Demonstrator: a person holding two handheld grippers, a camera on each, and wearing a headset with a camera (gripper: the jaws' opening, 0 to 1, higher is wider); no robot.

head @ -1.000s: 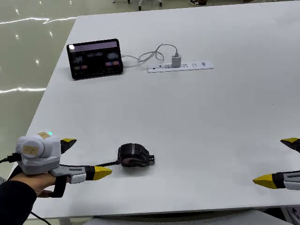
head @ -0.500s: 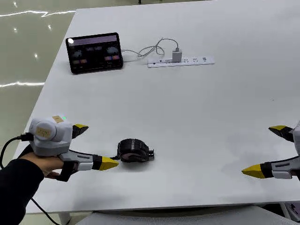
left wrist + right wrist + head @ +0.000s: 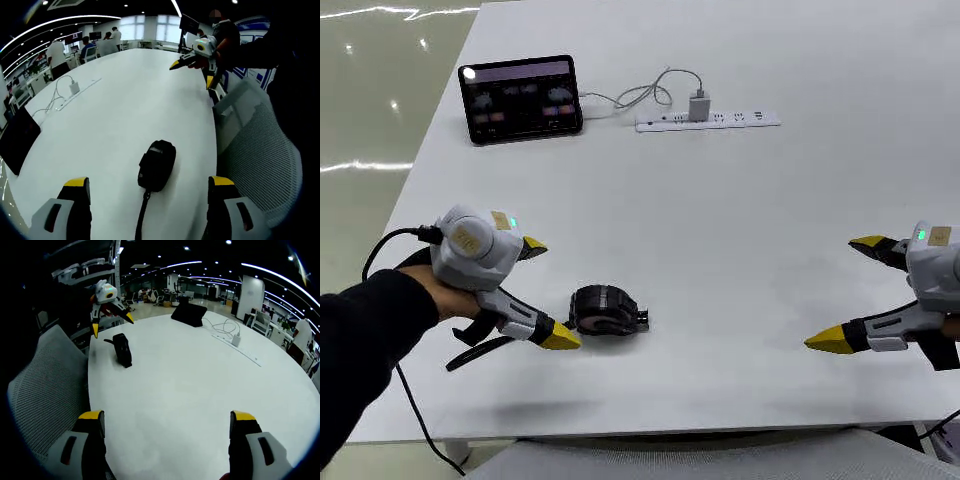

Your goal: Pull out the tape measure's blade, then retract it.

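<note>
The tape measure [image 3: 607,310] lay on the table [image 3: 740,230] with its blade wound in and nothing gripping it. The left gripper [image 3: 550,292] stood just beside it, jaws spread wide and empty. In the left gripper view the tape measure [image 3: 157,165] sat a little ahead of the jaw tips, roughly centred between them, and its black strap [image 3: 142,215] trailed back toward that gripper [image 3: 147,182]. The right gripper [image 3: 842,292] hung well apart from the tape measure on the opposite side, jaws likewise released and holding nothing. A tablet [image 3: 520,98] and a power strip [image 3: 710,120] lay far beyond the tape measure, clear of the work.

The risks from here looked mostly like ones of grip. If the left jaws closed early, they would likely catch only the strap, and the case would then swing or drag. The case seemed rounded and the table smooth, so an off-centre squeeze could push it away or twist it out. The blade's end tab was too small to make out well, so the right gripper could easily miss it. With a weak hold on the case, pulling the blade would probably haul the whole tape measure along. A blade let go abruptly could whip back.
</note>
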